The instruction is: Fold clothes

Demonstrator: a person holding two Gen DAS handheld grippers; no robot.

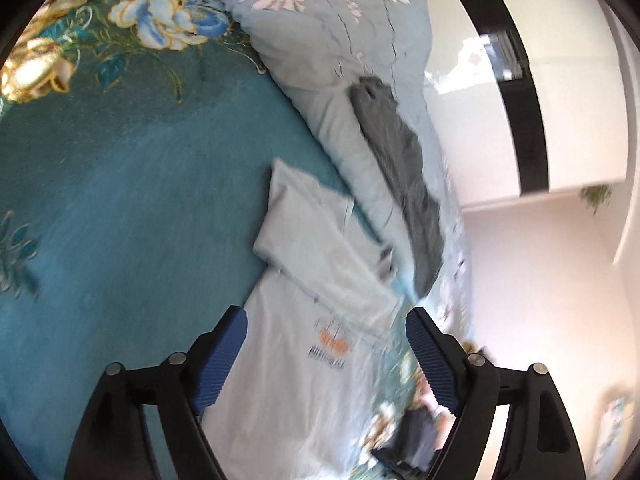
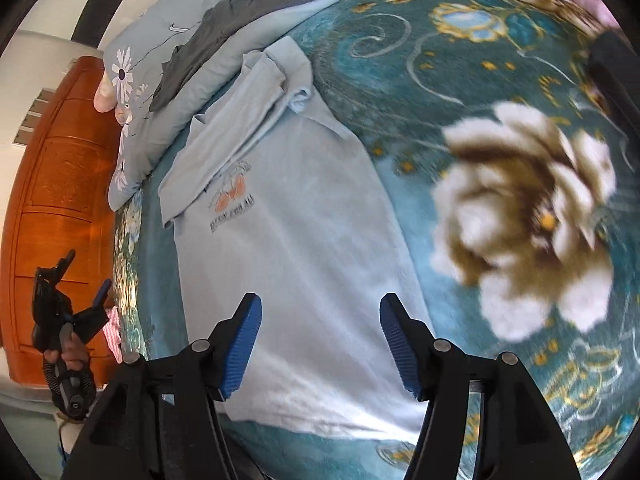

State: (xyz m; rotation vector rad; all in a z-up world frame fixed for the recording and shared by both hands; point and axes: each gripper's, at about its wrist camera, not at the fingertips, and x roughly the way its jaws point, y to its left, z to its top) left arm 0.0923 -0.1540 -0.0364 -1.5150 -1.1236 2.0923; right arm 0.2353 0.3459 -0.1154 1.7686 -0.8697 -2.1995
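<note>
There is no box, basket or other container in either view; everything lies directly on the bed. The bed cover (image 2: 460, 92) is teal with large white, brown and gold flowers. Along its far edge lies a folded pale blue quilt (image 1: 336, 48) with white daisies printed on it, and a dark grey garment (image 1: 404, 176) is spread over this quilt, crumpled.

The pale blue T-shirt (image 2: 296, 248) lies flat on the bed cover, just beside the quilt. One sleeve (image 2: 236, 116) and its side are folded inward over the body, so a long flap lies on the chest. A small print (image 2: 230, 200) in orange with a dark line of text under it is partly covered by this flap; the letters are too blurred to read. The collar is near the quilt and the hem is closest to the right wrist camera. The cloth has soft wrinkles but no big bunching.

The left gripper (image 1: 326, 356) hangs above the T-shirt with its blue pads wide apart and nothing between them. In the right wrist view it shows at the left border, held in a hand (image 2: 70, 356) before an orange wooden cabinet (image 2: 60, 184). The right gripper (image 2: 320, 344) is over the lower part of the T-shirt, its jaws also spread, and the pads do not pinch the cloth.
</note>
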